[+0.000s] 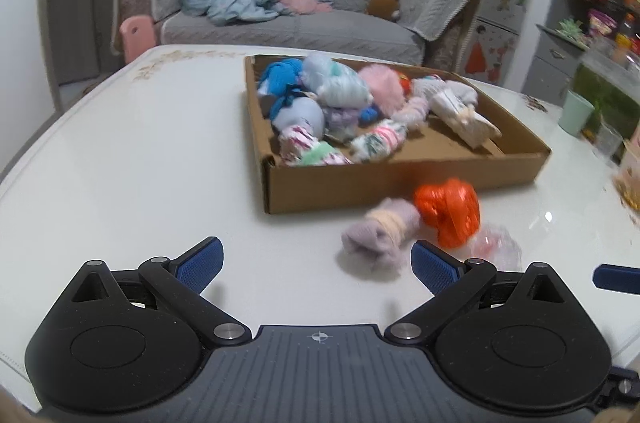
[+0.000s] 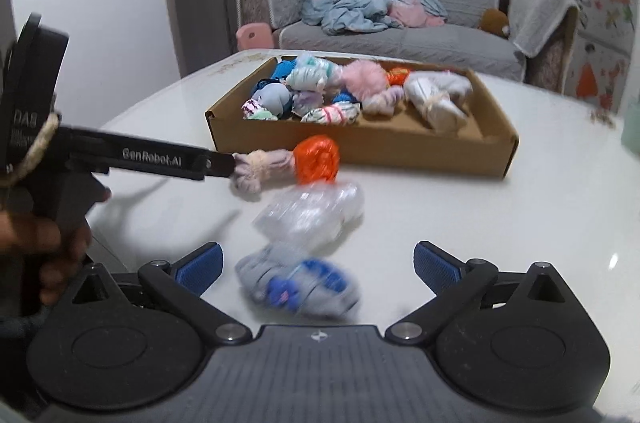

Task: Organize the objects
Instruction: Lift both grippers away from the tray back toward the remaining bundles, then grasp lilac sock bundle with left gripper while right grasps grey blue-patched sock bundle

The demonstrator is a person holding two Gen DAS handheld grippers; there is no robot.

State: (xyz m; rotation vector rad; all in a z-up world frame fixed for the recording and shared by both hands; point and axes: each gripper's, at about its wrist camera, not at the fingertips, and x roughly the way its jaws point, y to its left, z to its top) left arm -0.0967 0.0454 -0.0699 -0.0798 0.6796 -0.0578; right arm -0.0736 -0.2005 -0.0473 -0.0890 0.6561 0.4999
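left wrist, blurred lilac sock roll (image 1: 380,235), orange bundle (image 1: 450,211)

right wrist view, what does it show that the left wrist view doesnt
Only the right wrist view shows the grey and blue sock roll between the open right claw, the full clear plastic bundle, and the hand holding the left claw's body.

Only the left wrist view shows the green cup, the cluttered shelves at right, and the open left claw.

Both show the cardboard box of rolled socks, the lilac sock roll, the orange bundle, the white table and the grey sofa.
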